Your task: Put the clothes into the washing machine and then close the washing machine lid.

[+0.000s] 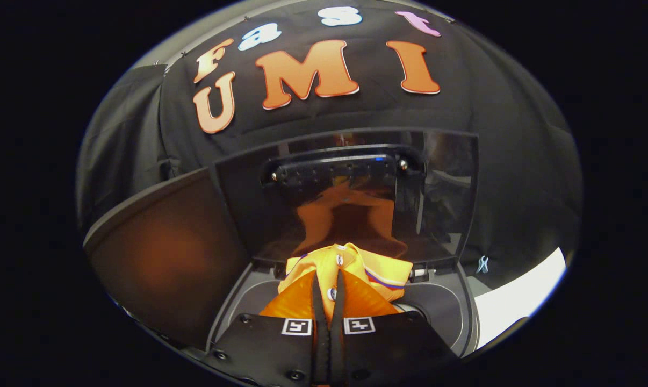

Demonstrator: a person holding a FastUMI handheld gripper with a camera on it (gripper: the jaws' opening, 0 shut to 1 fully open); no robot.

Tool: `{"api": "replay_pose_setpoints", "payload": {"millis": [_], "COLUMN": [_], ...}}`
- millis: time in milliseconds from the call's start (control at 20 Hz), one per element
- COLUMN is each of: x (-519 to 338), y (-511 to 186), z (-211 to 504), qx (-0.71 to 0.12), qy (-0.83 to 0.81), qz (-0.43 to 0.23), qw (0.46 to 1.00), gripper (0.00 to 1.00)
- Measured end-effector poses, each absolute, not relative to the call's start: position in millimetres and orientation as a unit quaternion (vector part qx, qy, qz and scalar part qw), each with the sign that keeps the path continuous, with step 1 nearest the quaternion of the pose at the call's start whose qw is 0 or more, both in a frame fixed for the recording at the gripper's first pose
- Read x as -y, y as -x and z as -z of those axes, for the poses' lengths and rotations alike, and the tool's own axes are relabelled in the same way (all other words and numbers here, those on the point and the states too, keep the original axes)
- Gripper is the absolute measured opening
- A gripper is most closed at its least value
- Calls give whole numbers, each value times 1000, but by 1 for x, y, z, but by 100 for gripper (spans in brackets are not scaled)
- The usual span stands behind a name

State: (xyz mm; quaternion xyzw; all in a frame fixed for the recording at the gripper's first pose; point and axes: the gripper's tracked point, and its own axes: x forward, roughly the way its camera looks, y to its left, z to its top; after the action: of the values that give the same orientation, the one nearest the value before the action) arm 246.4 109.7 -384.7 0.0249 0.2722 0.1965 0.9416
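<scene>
So far only the carrying part looks under way: the gripper [328,285] has its two fingers pressed nearly together on a fold of the orange shirt [351,269], pinching the cloth between them; the shirt, with a striped collar and a row of buttons, bunches just ahead of and around the fingertips, held above the open top of the washing machine [442,306]; whether any of it already hangs down into the drum I cannot tell, since the cloth and the gripper body cover the opening. By my judgement the garment has yet to be let go inside, and the closing step is wholly left: the lid [345,199] stands raised and upright beyond the shirt, its dark glossy panel throwing back an orange reflection of the cloth.

Around it: a dark curved panel [168,252] rises close on the left of the machine; a pale strip of counter [517,290] shows to the right; black cloth hangs behind. Nothing blocks the way down; the likeliest snag is loose cloth draping over the rim near the lid's hinge [418,273], which could catch when the lid comes down.
</scene>
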Motion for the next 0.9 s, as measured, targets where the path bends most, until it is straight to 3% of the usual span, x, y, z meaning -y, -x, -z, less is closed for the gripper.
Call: {"api": "replay_pose_setpoints", "payload": {"millis": [600, 900], "x": [-115, -100], "y": [-218, -188], "z": [482, 544], "qx": [-390, -500], "qy": [-8, -18], "qz": [-156, -109], "qw": [907, 859], "gripper": [8, 8]}}
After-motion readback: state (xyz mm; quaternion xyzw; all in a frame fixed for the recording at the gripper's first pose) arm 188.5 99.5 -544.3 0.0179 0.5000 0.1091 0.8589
